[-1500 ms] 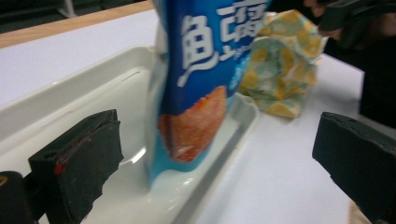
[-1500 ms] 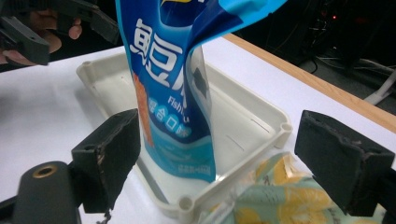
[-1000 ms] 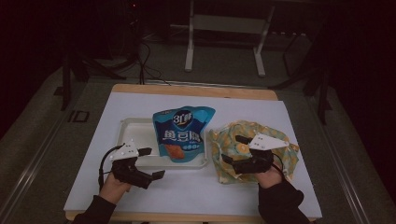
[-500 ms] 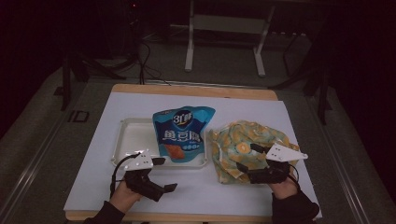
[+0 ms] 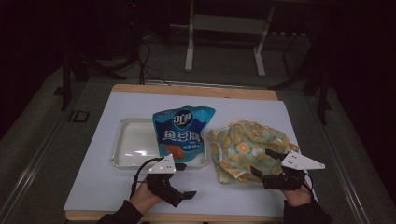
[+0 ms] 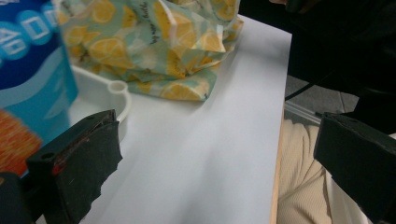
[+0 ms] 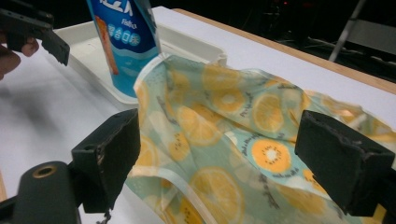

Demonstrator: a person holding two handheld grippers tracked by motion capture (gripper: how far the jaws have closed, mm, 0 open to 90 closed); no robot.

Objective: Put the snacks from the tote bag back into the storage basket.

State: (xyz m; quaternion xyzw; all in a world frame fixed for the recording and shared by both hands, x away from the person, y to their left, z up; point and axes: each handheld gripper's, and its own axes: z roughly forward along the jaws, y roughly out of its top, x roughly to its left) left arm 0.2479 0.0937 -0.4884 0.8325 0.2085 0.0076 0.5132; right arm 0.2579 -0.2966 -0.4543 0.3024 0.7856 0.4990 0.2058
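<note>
A blue snack bag (image 5: 183, 131) lies with its lower part in a white tray (image 5: 135, 144). To its right, a yellow-and-teal fruit-print pouch (image 5: 247, 147) lies crumpled on the white sheet. My left gripper (image 5: 184, 180) is open near the table's front edge, just below the tray, with nothing between its fingers. From the left gripper view, my left gripper (image 6: 219, 154) faces the snack bag (image 6: 28, 60), the tray (image 6: 100, 95) and the pouch (image 6: 159, 42). My right gripper (image 5: 263, 162) is open at the pouch's near right edge. In the right gripper view, the pouch (image 7: 224, 121) lies between the jaws of my right gripper (image 7: 224, 158), not pinched.
The wooden table edge (image 5: 196, 88) shows beyond the white sheet (image 5: 93, 186). A metal stand (image 5: 224, 28) rises on the dark floor behind. The person's beige trouser leg (image 6: 299, 182) is under the front edge. The left gripper (image 7: 32, 28) appears far left in the right gripper view.
Both grippers have drawn back toward the front edge. The left one shifted right, below the tray; the right one slid right, off the pouch's middle to its near edge.
</note>
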